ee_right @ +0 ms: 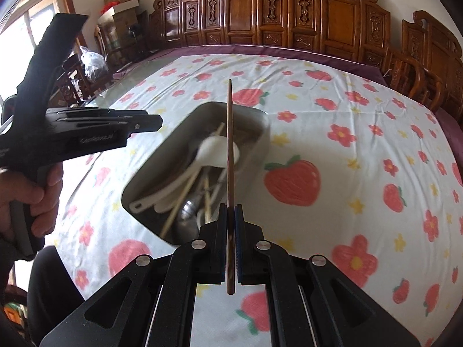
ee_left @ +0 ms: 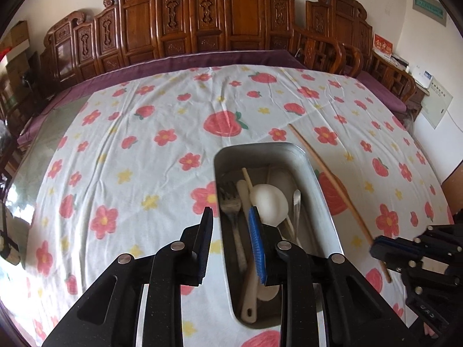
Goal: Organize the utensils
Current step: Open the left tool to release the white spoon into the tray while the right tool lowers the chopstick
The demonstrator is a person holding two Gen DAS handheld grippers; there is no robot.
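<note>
From my left wrist view, my left gripper (ee_left: pixel 230 217) hangs partly open and empty over the near end of the metal tray (ee_left: pixel 318 179), one finger outside its left wall, the other above the fork (ee_left: pixel 231 202) and white spoon (ee_left: pixel 269 202) already lying inside, which I judge is where every utensil belongs; here the brown chopstick (ee_left: pixel 332 185) runs beside the tray's right rim, its near end meeting my right gripper (ee_left: pixel 385 248), though the grip itself is blurred. My right wrist view settles that: my right gripper (ee_right: pixel 230 208) is clamped tight on the chopstick (ee_right: pixel 230 144), holding it lengthwise above the tray (ee_right: pixel 260 133), probably so it drops in along the others; this view also shows my hand (ee_right: pixel 26 199) on the left gripper's handle and the flowered counter (ee_right: pixel 347 115)
</note>
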